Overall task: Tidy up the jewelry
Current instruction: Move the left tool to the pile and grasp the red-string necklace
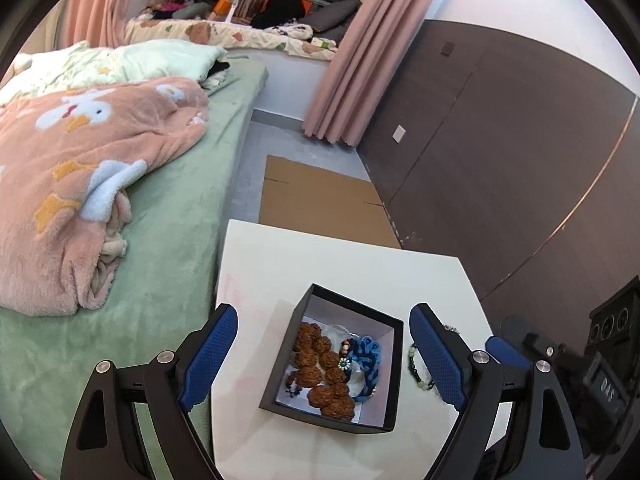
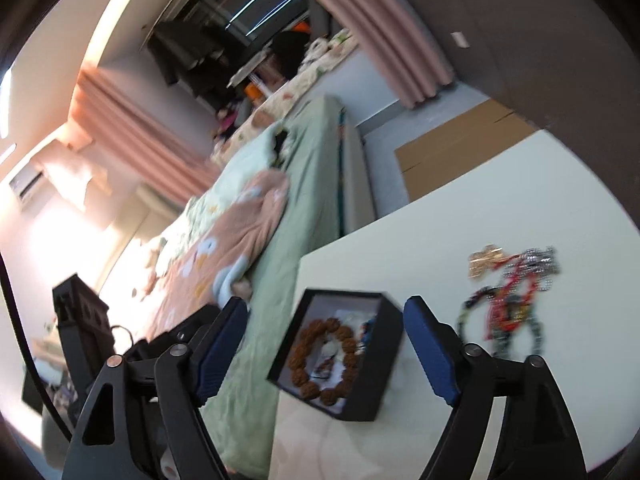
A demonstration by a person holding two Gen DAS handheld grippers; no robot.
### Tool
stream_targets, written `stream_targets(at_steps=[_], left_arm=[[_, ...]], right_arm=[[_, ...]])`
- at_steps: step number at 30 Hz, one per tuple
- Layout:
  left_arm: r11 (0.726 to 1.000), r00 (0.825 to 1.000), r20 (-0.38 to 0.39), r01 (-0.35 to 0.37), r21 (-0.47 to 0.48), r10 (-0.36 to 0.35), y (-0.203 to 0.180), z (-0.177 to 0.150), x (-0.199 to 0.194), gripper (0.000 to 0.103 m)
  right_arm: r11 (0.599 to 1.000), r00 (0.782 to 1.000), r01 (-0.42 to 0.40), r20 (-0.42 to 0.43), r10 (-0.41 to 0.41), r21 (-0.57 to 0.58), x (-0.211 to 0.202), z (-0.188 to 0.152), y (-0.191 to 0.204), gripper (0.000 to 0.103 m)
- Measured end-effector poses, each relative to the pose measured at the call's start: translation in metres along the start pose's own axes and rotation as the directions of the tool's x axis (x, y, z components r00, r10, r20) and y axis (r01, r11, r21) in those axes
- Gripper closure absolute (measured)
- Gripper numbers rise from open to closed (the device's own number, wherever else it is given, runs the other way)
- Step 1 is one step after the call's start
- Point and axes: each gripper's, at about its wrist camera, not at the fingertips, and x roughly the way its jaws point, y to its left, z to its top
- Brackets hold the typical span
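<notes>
Two grippers hang over a white table (image 1: pixel 360 276) beside a bed (image 1: pixel 168 240), and both have their blue fingers spread wide with nothing between them. The left gripper (image 1: pixel 324 354) frames a black box (image 1: pixel 394 364) that sits open on the table; its pale inside holds a brown bead bracelet (image 1: pixel 320 364), a blue chain (image 1: pixel 366 364) against the right wall, and some clear and small dark pieces too tangled to tell apart. Just outside the box's right wall a green bead bracelet (image 1: pixel 416 368) lies on the table, partly hidden behind the left gripper's right finger (image 1: pixel 436 356).

From the right wrist the view is tilted and blurred. The right gripper (image 2: pixel 324 350) also points at the box (image 2: pixel 372 384), and the brown bracelet (image 2: pixel 324 360) shows as a ring on the box floor. To the right of the box, apart from it, a heap of jewelry (image 2: pixel 512 300) lies on the bare table (image 2: pixel 480 208): red and dark beaded strands, a silvery piece and a gold-toned one at the far edge. The blur keeps me from counting the pieces.

A pink blanket (image 1: pixel 80 184) with duck prints is bunched on the green sheet. Flat cardboard (image 1: pixel 320 200) lies on the floor beyond the table, near a pink curtain (image 1: pixel 360 64).
</notes>
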Motion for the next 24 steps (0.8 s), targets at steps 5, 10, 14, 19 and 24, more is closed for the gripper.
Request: stream_targets(at_steps=[5,10,14,19,24], left_arm=[[0.998,1.0,0.0,0.0,0.069,0.0,-0.018,-0.005,0.002,0.015],[0.991,1.0,0.004,0.0,0.131,0.0,-0.04,-0.007,0.003,0.015],[0.987,1.0,-0.003,0.03,0.159,-0.03,-0.059,-0.006,0.002,0.015],[0.976,0.997,-0.042,0.065,0.207,-0.057,-0.083,-0.006,0.006,0.015],[0.962,0.995,-0.085,0.074,0.264,-0.053,-0.109,-0.009,0.017,0.015]], right_arm=[[0.998,0.999,0.041,0.009,-0.041,0.038,-0.016,0.008,-0.02,0.022],[0.996,0.997,0.067,0.021,-0.068,0.056,-0.03,0.012,-0.036,0.021],[0.992,0.996,0.084,0.035,-0.088,0.09,-0.044,0.015,-0.05,0.02],[0.978,0.991,0.093,0.079,-0.109,0.186,-0.065,0.023,-0.077,0.011],[0.966,0.99,0.092,0.078,-0.114,0.242,-0.076,0.026,-0.098,0.011]])
